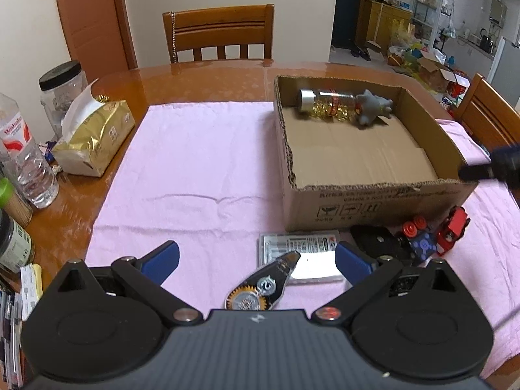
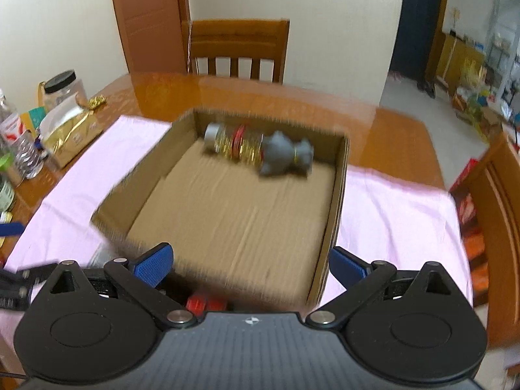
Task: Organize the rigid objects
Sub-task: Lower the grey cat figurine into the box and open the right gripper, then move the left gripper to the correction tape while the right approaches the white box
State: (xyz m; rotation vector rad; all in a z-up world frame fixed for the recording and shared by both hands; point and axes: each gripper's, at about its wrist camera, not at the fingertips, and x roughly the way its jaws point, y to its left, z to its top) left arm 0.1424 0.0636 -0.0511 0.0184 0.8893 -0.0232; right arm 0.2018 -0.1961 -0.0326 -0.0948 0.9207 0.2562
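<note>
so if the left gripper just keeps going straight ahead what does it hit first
Probably the gear-decorated metal tool lying between the open fingers of the left gripper, then the flat clear packet it overlaps. The cardboard box stands behind them. Depth is uncertain.

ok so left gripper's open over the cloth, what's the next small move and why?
Probably ease the left gripper down and forward onto the gear-decorated tool lying between its open fingers, then close. The cardboard box holds only a jar and a grey toy; this piece sits nearest, outside it.
</note>
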